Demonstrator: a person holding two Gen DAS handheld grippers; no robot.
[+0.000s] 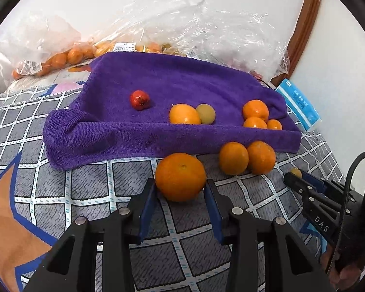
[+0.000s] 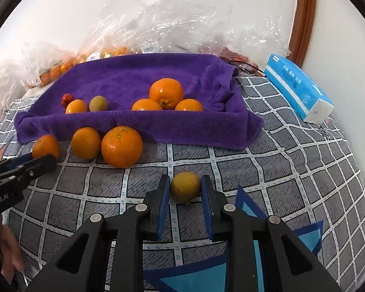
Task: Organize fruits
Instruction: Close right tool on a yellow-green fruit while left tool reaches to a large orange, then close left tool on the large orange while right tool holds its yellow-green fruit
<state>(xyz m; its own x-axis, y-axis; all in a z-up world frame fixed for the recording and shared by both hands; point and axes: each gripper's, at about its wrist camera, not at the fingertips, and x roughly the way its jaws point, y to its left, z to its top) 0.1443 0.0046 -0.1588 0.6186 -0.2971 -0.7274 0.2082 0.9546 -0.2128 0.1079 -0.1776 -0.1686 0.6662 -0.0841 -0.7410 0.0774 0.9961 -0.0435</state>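
Fruit sorting, partly complete: six fruits lie on the purple towel (image 2: pixel 133 77); three oranges rest on the bed just before its front fold. Left claw (image 1: pixel 180 189) grips a large orange (image 1: pixel 180 176); right claw (image 2: pixel 185 187) is closed on a yellow fruit (image 2: pixel 185 187). Towel's middle offers open room; plastic bags (image 2: pixel 172 24) crowd behind it.

Fuzzy purple cloth towel (image 1: pixel 172 82), crinkled glossy clear plastic bags (image 1: pixel 206 29), dimpled oranges (image 1: pixel 180 176)
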